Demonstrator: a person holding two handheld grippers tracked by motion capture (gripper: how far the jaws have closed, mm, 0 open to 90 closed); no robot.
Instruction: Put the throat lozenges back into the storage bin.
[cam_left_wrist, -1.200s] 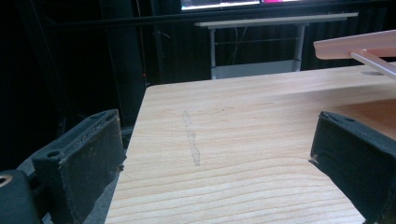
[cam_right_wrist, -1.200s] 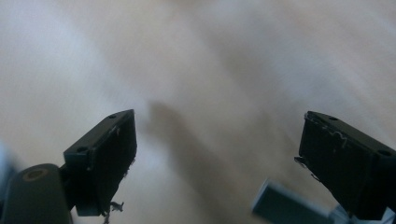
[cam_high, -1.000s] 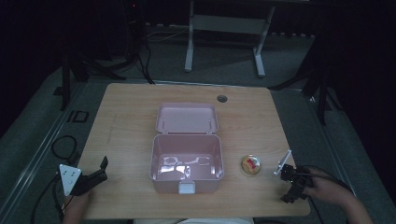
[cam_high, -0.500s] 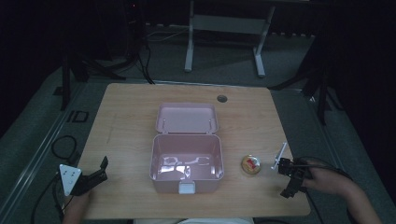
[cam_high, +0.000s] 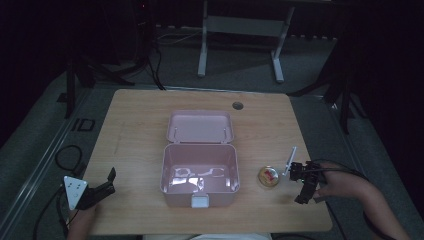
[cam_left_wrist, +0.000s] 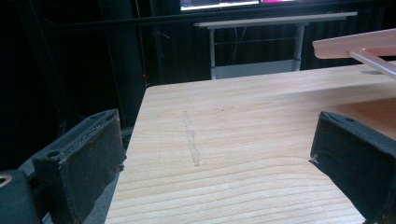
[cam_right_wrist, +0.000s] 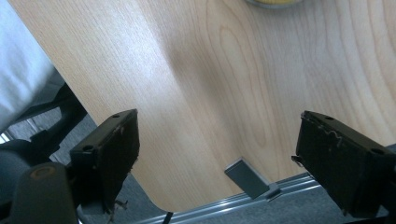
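Observation:
An open pink box (cam_high: 200, 172) stands at the table's middle, its lid (cam_high: 200, 127) tipped back; the inside looks empty apart from glare. A small round yellow dish (cam_high: 268, 176) with something red in it lies to the box's right, and its edge (cam_right_wrist: 275, 2) peeks in at the top of the right gripper view. A thin white stick (cam_high: 289, 160) lies just beyond the dish. My right gripper (cam_high: 302, 182) (cam_right_wrist: 215, 158) hovers right of the dish, open and empty. My left gripper (cam_high: 107, 182) (cam_left_wrist: 215, 163) rests at the front left, open and empty, with the lid's edge (cam_left_wrist: 355, 44) at upper right.
The wooden table (cam_high: 135, 135) has a round cable hole (cam_high: 238, 105) at the back. Its front right corner and a grey bracket (cam_right_wrist: 247, 177) lie under my right gripper. Dark floor, cables (cam_high: 67, 155) and a desk frame (cam_high: 240, 45) surround the table.
My right gripper has shifted a little left and away from the front edge, closer to the dish and white stick. The left gripper has stayed put.

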